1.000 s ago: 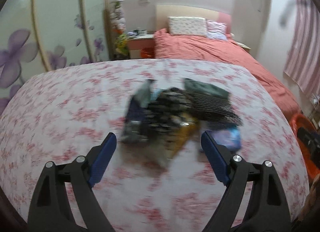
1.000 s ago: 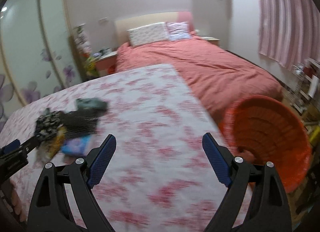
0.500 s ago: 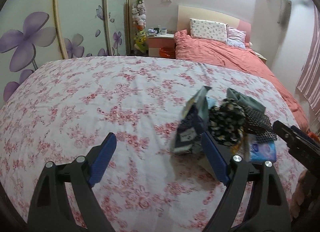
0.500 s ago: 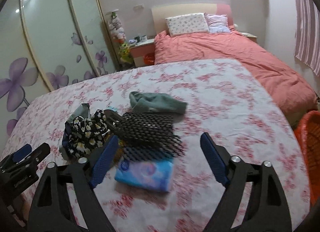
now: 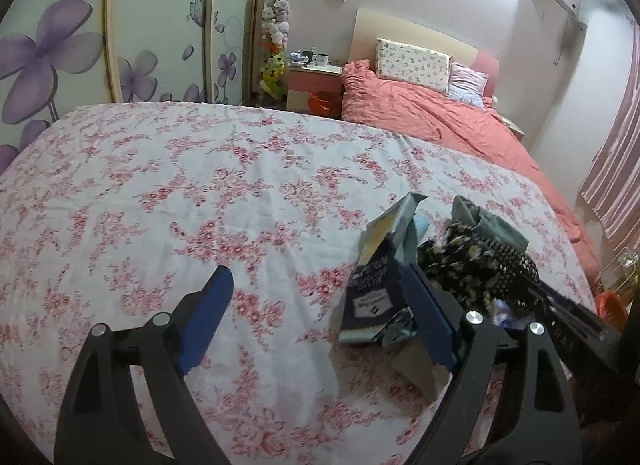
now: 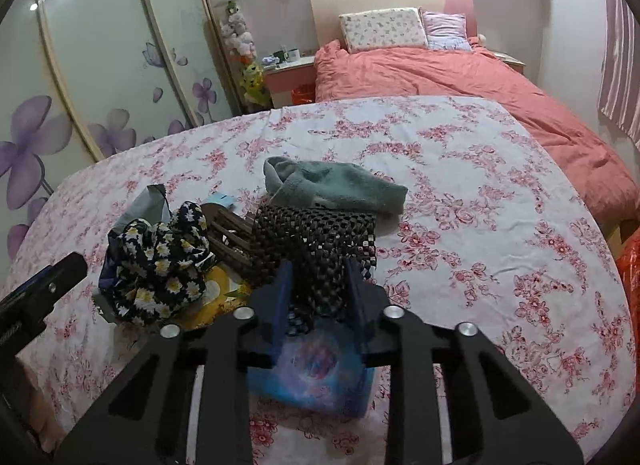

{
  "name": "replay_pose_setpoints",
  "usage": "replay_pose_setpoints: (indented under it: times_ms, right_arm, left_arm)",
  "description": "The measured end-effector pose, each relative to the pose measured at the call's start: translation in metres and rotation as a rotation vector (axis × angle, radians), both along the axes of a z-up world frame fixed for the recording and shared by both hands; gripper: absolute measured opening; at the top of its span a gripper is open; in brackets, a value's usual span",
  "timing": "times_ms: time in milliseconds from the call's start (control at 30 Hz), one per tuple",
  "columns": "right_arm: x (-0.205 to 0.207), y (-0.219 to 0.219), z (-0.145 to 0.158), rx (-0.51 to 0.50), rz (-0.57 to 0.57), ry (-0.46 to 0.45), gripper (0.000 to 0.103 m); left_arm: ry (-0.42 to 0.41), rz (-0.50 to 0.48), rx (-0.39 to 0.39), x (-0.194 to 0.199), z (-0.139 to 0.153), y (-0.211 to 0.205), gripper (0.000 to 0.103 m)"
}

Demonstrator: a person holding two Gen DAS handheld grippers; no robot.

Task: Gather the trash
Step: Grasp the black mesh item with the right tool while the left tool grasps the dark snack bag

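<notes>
Your right claw (image 6: 318, 285) is closing around the dark beaded mesh mat (image 6: 316, 233) — only its own view shows that; your left claw (image 5: 320, 305) hangs wide open, angled down.

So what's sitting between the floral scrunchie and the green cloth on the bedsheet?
In the right wrist view, a dark beaded mat lies between the floral scrunchie and the green cloth.

Dark packet (image 5: 374, 289) — print unreadable.

Bare floral sheet (image 5: 168, 185) left of the clutter pile (image 6: 240, 241); pile's underside seems hidden
</notes>
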State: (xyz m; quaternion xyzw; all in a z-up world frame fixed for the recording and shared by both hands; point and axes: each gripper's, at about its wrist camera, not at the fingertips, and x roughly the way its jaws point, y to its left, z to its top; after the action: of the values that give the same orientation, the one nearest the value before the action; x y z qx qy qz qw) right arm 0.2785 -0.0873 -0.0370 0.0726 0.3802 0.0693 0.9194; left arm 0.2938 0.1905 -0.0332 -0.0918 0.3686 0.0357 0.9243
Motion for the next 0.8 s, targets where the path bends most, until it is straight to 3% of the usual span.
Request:
replay_pose_setpoints:
  times_ms: [267, 667, 733, 800]
  right_arm:
    - [-0.011, -0.011, 0.007, 0.015, -0.025, -0.036, 0.011]
    - [-0.021, -0.046, 0.009, 0.021, -0.111, -0.057, 0.011]
    - [-0.022, -0.051, 0.008, 0.017, -0.127, -0.059, 0.011]
    - [-0.021, -0.058, 0.005, 0.009, -0.160, -0.053, 0.011]
  left_arm:
    - [-0.003, -0.013, -0.006, 0.015, 0.000, -0.013, 0.080]
    - [0.102, -0.047, -0.026, 0.051, -0.026, -0.029, 0.051]
    - [0.100, -0.066, -0.029, 0.052, -0.029, -0.031, 0.042]
    - [0.089, -0.075, -0.007, 0.050, -0.029, -0.035, 0.040]
